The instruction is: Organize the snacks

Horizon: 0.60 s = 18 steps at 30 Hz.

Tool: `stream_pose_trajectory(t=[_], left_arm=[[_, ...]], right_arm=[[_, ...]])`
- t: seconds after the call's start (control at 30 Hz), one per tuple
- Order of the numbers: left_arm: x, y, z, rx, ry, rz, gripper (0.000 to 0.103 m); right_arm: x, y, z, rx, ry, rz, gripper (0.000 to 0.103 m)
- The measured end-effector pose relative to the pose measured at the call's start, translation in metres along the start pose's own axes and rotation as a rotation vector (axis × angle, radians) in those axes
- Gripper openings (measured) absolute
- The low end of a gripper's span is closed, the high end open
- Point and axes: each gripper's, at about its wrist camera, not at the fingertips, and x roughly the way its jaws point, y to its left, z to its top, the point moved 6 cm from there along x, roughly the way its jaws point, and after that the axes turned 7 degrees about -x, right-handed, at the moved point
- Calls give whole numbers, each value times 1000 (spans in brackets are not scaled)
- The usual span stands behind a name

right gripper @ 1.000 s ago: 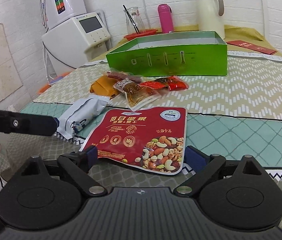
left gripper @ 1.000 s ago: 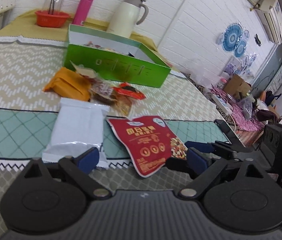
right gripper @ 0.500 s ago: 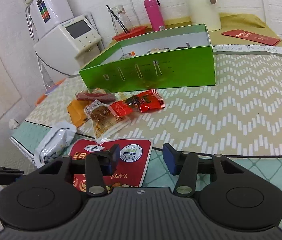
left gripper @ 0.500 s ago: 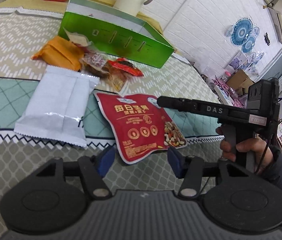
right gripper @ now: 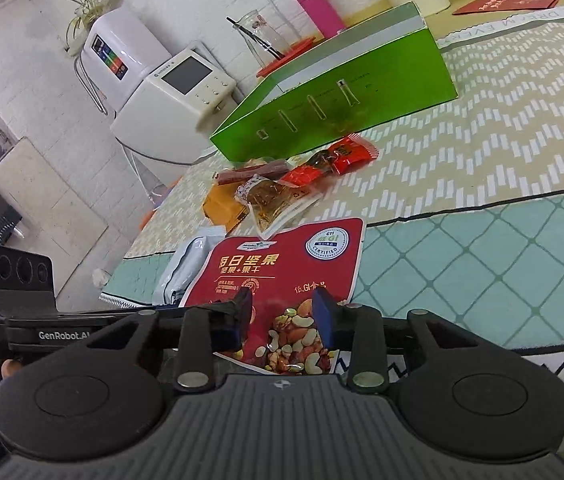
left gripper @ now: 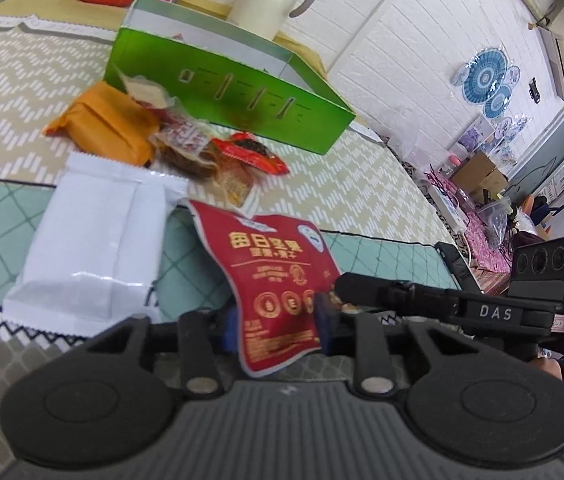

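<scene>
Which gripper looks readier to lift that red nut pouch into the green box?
Left. The left gripper is closing with the red pouch already lifted between its jaws; the right gripper only straddles it.

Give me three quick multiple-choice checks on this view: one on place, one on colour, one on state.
1. Where does the white packet lie relative to the red nut pouch in the left wrist view?
A. On its left
B. On top of it
C. Inside the box

2. What colour is the open box?
A. Blue
B. Green
C. Black

3. What is between the left gripper pads?
A. Nothing
B. The orange packet
C. The red nut pouch's near edge

Answers:
1 A, the packet lies flat on the cloth left of the pouch.
2 B, its front wall is bright green.
3 C, the closing jaws have the pouch's lifted edge between them; the right gripper is closing over the same pouch.
</scene>
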Motion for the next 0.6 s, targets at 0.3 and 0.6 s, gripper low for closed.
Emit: stream_pose_trajectory(t=[0.3, 0.6], left_arm=[[-9, 46, 2, -332, 37, -216, 4], [-14, 48, 4, -265, 29, -167, 5]], right_arm=[[-1, -6, 4, 53, -10, 0, 62], [-9, -6, -9, 149, -1, 26, 63]])
